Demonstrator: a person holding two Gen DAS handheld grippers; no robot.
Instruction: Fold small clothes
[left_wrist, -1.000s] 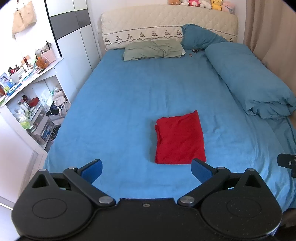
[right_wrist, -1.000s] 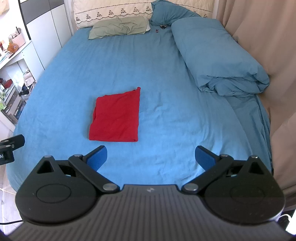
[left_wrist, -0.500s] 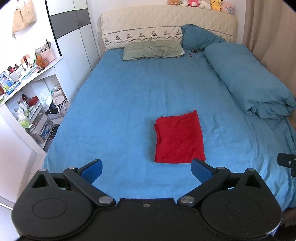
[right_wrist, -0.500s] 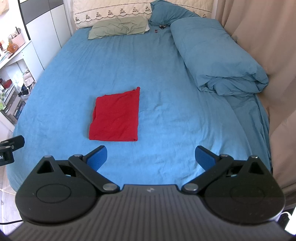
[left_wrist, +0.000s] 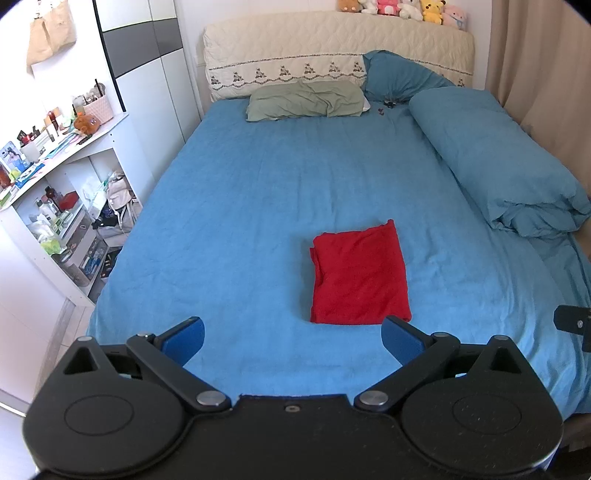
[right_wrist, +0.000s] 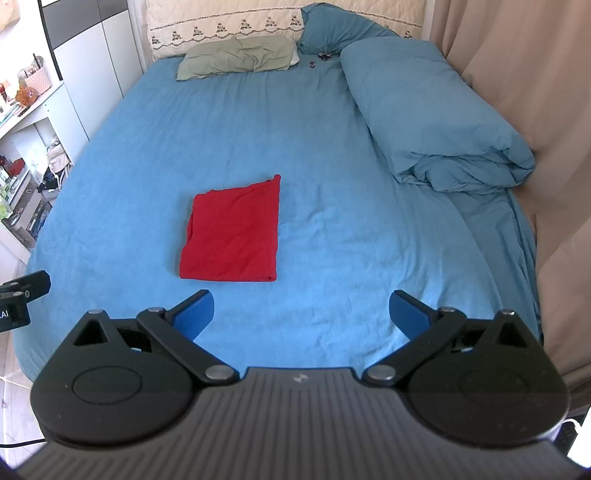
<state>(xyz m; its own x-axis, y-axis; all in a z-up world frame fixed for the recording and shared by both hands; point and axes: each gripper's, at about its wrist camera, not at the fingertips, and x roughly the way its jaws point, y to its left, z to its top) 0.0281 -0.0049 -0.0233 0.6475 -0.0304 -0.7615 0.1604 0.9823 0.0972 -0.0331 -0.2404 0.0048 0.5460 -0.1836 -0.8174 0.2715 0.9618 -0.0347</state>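
On blue bed (left_wrist: 258, 206): red garment (left_wrist: 360, 275) lies folded, neat rectangle. Left gripper (left_wrist: 293, 338) and right gripper (right_wrist: 301, 312) jaws wide, holding nothing. Folding looks finished.

dark specks beside the rumpled sage-green pillow (left_wrist: 304, 99): too small to identify
black right gripper (left_wrist: 572, 324): cut off beyond the pillow-side bed's right edge
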